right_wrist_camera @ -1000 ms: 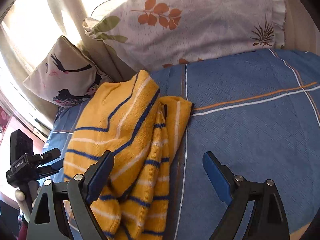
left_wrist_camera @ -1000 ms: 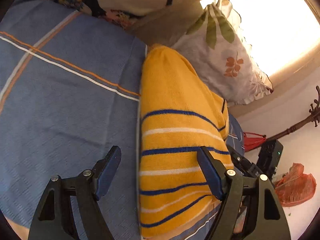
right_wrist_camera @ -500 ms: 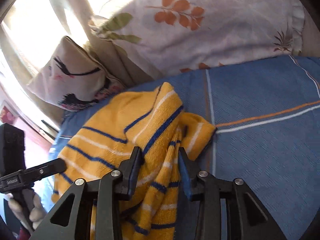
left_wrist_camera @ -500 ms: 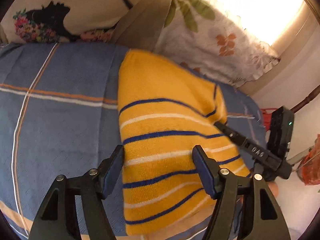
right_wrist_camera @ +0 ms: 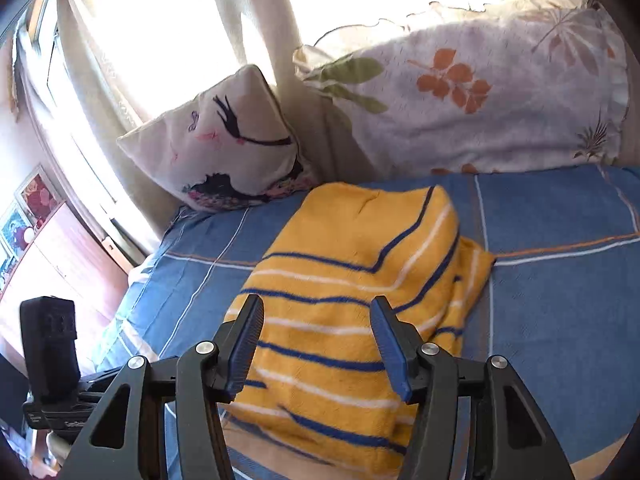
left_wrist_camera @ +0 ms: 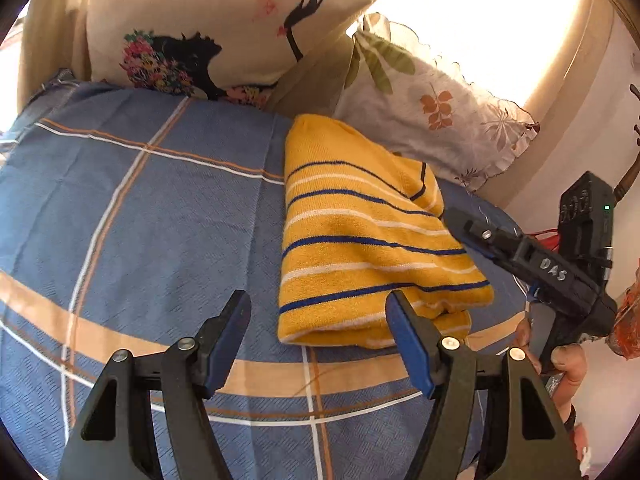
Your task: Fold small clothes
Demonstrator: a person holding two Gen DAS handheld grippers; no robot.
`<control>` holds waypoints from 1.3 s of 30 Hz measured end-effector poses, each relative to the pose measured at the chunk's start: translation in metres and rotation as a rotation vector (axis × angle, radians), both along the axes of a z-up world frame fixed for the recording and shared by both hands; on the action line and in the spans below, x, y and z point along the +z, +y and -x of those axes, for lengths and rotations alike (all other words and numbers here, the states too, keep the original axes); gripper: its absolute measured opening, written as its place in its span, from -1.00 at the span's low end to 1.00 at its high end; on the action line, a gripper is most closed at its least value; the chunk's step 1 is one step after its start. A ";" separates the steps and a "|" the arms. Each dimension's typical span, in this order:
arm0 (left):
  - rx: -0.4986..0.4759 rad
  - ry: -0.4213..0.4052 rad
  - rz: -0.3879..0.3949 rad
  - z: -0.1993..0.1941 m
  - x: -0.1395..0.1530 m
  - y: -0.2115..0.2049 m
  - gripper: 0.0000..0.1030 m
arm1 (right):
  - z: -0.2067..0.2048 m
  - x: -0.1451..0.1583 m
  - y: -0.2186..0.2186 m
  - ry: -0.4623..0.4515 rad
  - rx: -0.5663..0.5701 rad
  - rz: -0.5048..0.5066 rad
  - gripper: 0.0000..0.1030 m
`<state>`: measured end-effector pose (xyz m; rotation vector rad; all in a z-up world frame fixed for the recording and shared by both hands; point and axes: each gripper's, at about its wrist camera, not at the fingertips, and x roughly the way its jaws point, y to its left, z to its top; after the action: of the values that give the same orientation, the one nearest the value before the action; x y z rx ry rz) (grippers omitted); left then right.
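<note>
- The left gripper point(left_wrist_camera: 318, 340) is held with its jaws apart and nothing between them, above the blue checked bedspread point(left_wrist_camera: 132, 232).
- Ahead of it and a little to its right lies the sweater point(left_wrist_camera: 360, 248), yellow with blue and white stripes, folded into a thick stack; its near hem is seen just beyond the right fingertip.
- The right gripper point(right_wrist_camera: 316, 340) is also spread, empty, and poised directly over the sweater point(right_wrist_camera: 352, 292), so the right hand is judged the nearer one.
- In the left view the right gripper point(left_wrist_camera: 472, 232) is seen entering from the sweater's right edge.
- The sweater's long axis is seen running away from the left gripper toward the leaf pillow point(left_wrist_camera: 436, 116) and the bird cushion point(left_wrist_camera: 208, 28).
- A loose layer is seen sticking out along the sweater's far side in the right view; whether another fold is needed is only a judgement.
</note>
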<state>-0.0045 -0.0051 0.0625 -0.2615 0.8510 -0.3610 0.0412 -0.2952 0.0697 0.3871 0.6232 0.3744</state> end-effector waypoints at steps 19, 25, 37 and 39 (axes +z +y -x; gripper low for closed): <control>0.216 -0.276 -0.255 0.073 0.026 0.000 0.80 | 0.103 -0.046 -0.001 -0.001 -0.307 0.072 0.40; 0.237 -0.298 -0.261 0.087 0.033 0.003 0.87 | 0.122 -0.048 0.018 -0.009 -0.302 0.119 0.46; 0.293 -0.339 -0.363 0.111 0.039 -0.005 0.93 | 0.152 -0.041 0.040 -0.060 -0.317 0.210 0.57; 0.308 -0.356 -0.367 0.115 0.039 -0.005 0.93 | 0.154 -0.041 0.041 -0.064 -0.322 0.215 0.58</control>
<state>-0.1199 -0.0105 0.1010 0.0172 0.5015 0.0415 -0.1133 -0.2543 0.0292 0.2621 0.5216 0.0115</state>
